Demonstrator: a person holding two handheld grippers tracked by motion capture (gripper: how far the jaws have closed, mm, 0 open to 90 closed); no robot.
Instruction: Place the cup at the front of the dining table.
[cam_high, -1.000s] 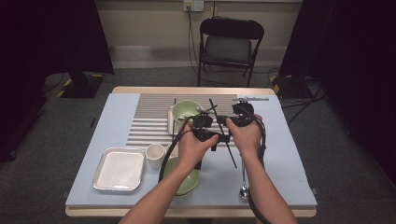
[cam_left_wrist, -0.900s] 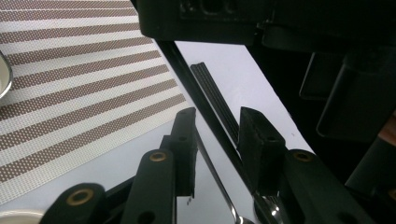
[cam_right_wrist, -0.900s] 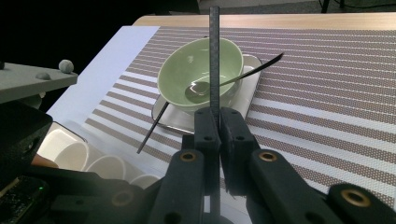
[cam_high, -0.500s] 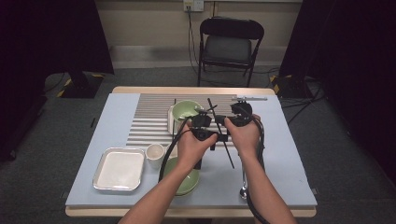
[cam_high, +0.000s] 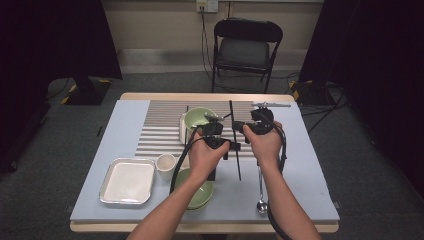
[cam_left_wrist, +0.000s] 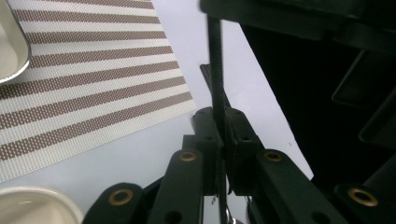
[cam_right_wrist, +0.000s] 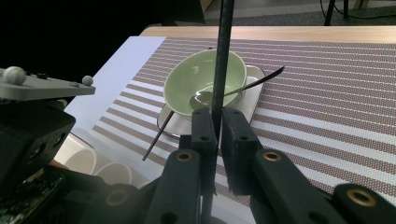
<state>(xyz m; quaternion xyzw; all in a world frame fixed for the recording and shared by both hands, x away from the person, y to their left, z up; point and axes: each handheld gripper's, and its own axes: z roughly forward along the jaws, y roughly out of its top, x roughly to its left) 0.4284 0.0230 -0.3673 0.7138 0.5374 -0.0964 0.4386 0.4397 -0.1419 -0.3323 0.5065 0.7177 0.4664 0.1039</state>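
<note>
Gripping one black rod (cam_high: 234, 135) between them, both tongs are clenched on it: the left tongs (cam_left_wrist: 222, 140) have just been closing around it, the right tongs (cam_right_wrist: 215, 126) pinch it too, above the counter (cam_high: 310, 165), near the green bowl (cam_right_wrist: 205, 79).

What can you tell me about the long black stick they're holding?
The black stick is a thin, straight chopstick, dark and matte, maybe plastic or wood. It lies roughly level above the table, one end over the striped mat, the other pointing toward the person. Both tools pinch it: the left tool has just been closing and now clamps it, and the right tool grips it too.
</note>
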